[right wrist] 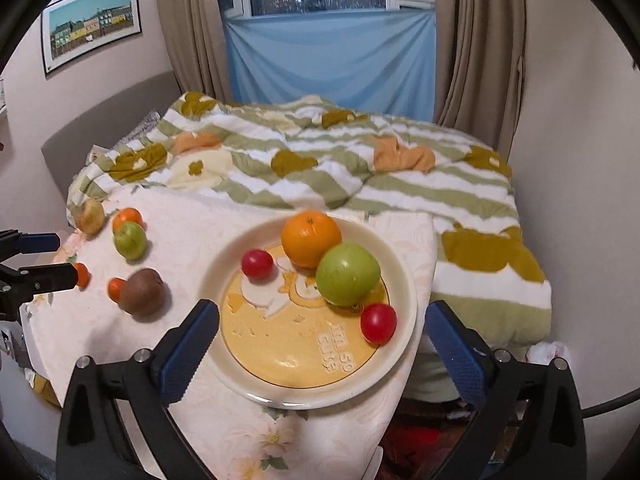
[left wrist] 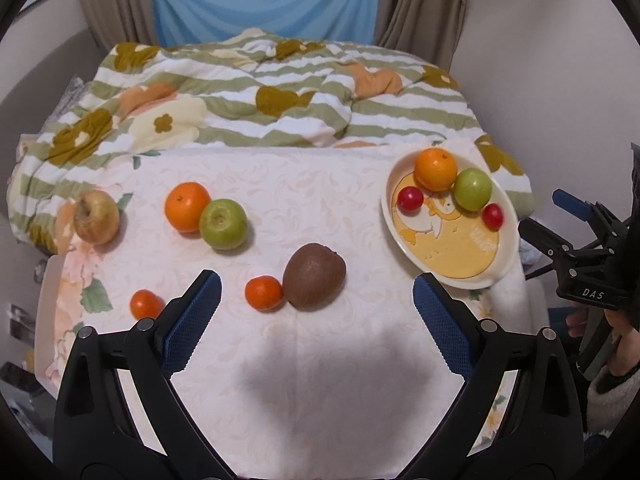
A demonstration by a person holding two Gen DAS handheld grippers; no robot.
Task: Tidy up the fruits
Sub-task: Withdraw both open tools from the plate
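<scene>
Right gripper (right wrist: 322, 342) hanging spread, empty, over the plate (right wrist: 404, 280) holding orange (right wrist: 310, 238), green apple (right wrist: 347, 274), two cherry tomatoes (right wrist: 257, 264); kiwi (right wrist: 142, 292) sitting to its left.

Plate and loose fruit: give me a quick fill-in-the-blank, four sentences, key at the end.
1. The plate holds ____ pieces of fruit.
2. On the plate, the green apple touches the ____.
3. On the cloth, the small mandarin sits against the brown ____.
4. Both the left gripper and the right gripper are ____, holding nothing.

Missing words: four; orange; kiwi; open
</scene>
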